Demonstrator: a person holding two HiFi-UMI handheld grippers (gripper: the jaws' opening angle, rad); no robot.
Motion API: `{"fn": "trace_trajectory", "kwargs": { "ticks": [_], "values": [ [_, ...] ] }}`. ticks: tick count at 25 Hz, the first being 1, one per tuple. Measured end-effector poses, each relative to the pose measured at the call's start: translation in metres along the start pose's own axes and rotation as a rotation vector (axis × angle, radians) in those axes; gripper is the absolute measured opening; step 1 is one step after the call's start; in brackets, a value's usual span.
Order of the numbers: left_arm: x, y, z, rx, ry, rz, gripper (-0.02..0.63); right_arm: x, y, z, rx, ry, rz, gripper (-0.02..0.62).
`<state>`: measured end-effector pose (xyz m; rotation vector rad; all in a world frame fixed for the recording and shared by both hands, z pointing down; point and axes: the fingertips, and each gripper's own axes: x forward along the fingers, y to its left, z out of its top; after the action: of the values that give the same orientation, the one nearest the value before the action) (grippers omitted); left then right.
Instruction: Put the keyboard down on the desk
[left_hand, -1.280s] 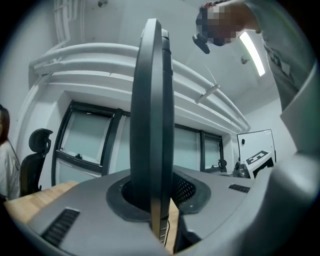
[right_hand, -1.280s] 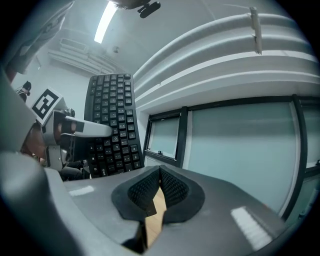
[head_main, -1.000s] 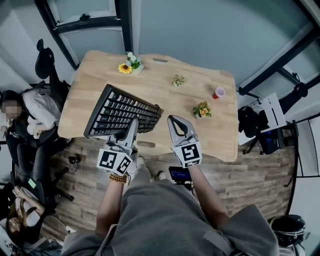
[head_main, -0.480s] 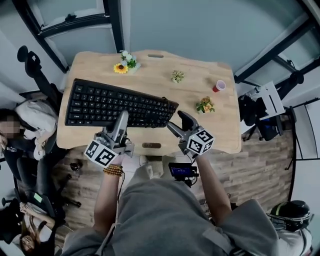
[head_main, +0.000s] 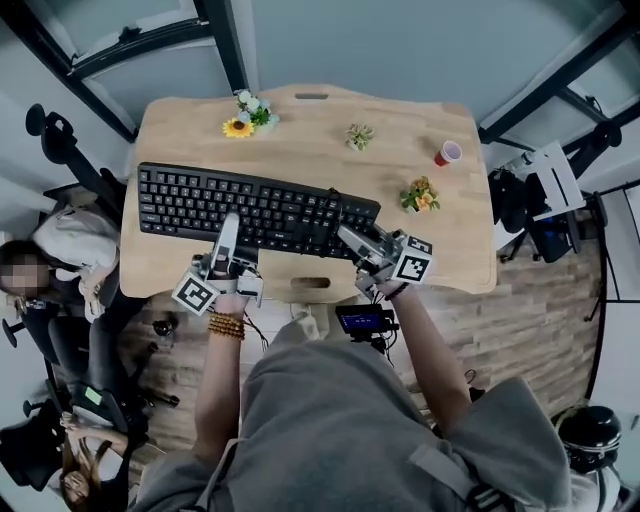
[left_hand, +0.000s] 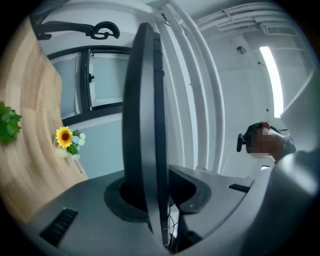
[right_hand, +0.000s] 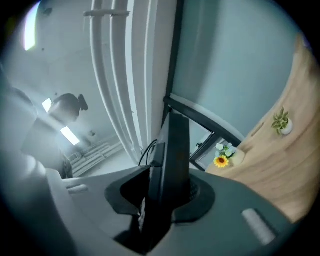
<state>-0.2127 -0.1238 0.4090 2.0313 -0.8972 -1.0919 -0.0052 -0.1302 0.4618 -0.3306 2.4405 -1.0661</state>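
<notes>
**Keyboard held in both grippers over the near half of the desk**

The black keyboard (head_main: 255, 205) lies lengthwise across the near half of the wooden desk (head_main: 400, 100), keys up. Its left end is close to the desk's left edge and its right end just short of a small pot of orange flowers (head_main: 420, 195).

The left gripper (head_main: 228, 232) reaches in from the near side around the keyboard's middle. In the left gripper view its jaws are clamped on the keyboard's near edge, one above and one below.

The right gripper (head_main: 352, 238) is at the keyboard's near right corner. Its jaws have just been closing, and in the right gripper view the keyboard's edge fills the space between them, with both jaws pressing on it.

In both gripper views wall and window frame show between the keyboard and the desk top, so the far part of the keyboard appears to be clear of the surface. No view settles whether the near edge touches.

A sunflower pot (head_main: 238, 127), a small green plant (head_main: 359, 135) and a red cup (head_main: 447, 153) stand along the far side of the desk, all well apart from the keyboard.
</notes>
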Motion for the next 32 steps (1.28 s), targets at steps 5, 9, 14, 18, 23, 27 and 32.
{"fn": "trace_trajectory", "kwargs": {
  "ticks": [5, 9, 14, 18, 23, 27, 32],
  "values": [
    [-0.004, 0.047, -0.024, 0.028, 0.138, 0.128, 0.212, 0.004, -0.014, 0.024, 0.124, -0.098, -0.078, 0.106],
    [-0.011, 0.069, -0.06, 0.071, 0.28, 0.185, 0.257, -0.01, -0.02, 0.034, 0.164, -0.101, -0.135, 0.104],
    [-0.022, 0.079, -0.086, 0.176, 0.441, 0.203, 0.284, -0.033, -0.03, 0.038, 0.208, -0.139, -0.185, 0.103],
    [-0.029, 0.083, -0.098, 0.261, 0.509, 0.222, 0.291, -0.042, -0.033, 0.036, 0.227, -0.158, -0.19, 0.103],
    [-0.037, 0.082, -0.123, 0.437, 0.513, 0.238, 0.308, -0.069, -0.031, 0.043, 0.236, -0.166, -0.184, 0.104],
    [-0.067, 0.1, -0.097, 0.544, 0.409, 0.348, 0.308, -0.1, -0.025, 0.057, 0.225, -0.176, -0.191, 0.106],
    [-0.081, 0.132, -0.042, 0.449, 0.392, 0.349, 0.309, -0.106, -0.032, 0.062, 0.227, -0.164, -0.18, 0.109]
  ]
}}
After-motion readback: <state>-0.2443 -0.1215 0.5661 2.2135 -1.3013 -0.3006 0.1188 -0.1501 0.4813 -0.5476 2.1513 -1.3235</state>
